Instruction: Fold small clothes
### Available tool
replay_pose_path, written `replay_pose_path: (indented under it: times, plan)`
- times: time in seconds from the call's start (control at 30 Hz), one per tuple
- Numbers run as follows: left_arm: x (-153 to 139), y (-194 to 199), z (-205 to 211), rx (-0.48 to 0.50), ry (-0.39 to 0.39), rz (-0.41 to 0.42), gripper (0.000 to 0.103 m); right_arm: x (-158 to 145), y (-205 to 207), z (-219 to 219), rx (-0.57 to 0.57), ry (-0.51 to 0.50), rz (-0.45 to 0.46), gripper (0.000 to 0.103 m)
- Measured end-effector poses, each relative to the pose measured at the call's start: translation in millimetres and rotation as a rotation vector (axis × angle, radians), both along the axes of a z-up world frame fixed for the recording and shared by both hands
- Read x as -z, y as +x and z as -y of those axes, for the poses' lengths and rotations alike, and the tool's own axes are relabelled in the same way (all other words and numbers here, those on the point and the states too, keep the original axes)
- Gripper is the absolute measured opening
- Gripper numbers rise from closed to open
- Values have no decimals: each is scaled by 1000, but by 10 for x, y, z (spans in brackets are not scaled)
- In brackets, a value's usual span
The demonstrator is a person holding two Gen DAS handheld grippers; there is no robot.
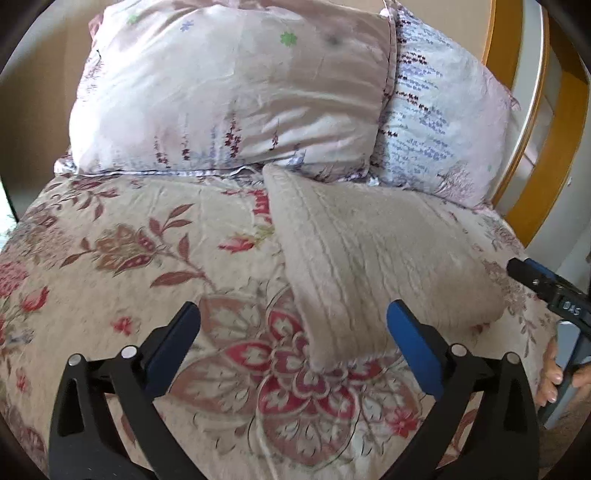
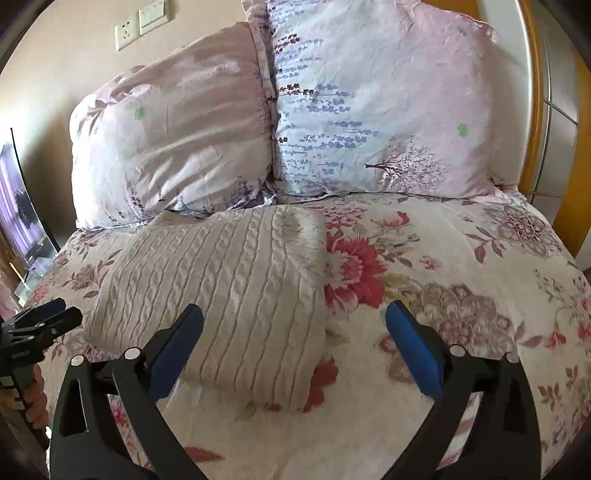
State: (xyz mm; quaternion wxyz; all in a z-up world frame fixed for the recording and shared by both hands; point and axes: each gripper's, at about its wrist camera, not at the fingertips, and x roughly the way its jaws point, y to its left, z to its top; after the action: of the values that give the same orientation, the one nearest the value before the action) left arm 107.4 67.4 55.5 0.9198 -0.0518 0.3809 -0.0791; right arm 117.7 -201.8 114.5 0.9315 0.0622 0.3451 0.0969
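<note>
A cream cable-knit garment (image 1: 373,266) lies folded into a rectangle on the floral bedspread (image 1: 129,258); it also shows in the right wrist view (image 2: 229,288). My left gripper (image 1: 293,314) is open and empty, hovering above the garment's near left corner. My right gripper (image 2: 293,314) is open and empty, above the garment's near right edge. The right gripper also shows at the right edge of the left wrist view (image 1: 524,271). The left gripper shows at the left edge of the right wrist view (image 2: 55,314).
Two flowered pillows (image 1: 229,88) (image 1: 443,125) stand against the wall behind the garment. A yellow wooden frame (image 1: 532,155) rises at the bed's right side. A wall socket (image 2: 127,33) is above the pillows. A dark screen (image 2: 22,210) stands left of the bed.
</note>
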Motion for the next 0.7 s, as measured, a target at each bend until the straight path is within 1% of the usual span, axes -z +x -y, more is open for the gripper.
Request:
replay_pose_path:
  times: [0.1, 0.23, 0.3, 0.37, 0.53, 0.7]
  plan:
    - [78, -82, 78, -13, 52, -35, 101, 74, -77, -84, -59, 31, -44, 101]
    - [178, -155, 156, -10, 56, -82, 101, 158, -185, -243, -76, -10, -64, 101]
    - [219, -162, 194, -10, 63, -101, 101, 211, -212, -293, -71, -21, -84, 101]
    - [263, -165, 251, -16, 91, -119, 101, 263, -211, -308, -58, -18, -110, 101]
    - [326, -161, 342, -12, 121, -149, 101, 425, -153, -333, -18, -13, -209, 101]
    - [368, -143, 381, -18, 152, -169, 101, 466, -131, -410, -1, -69, -228, 101]
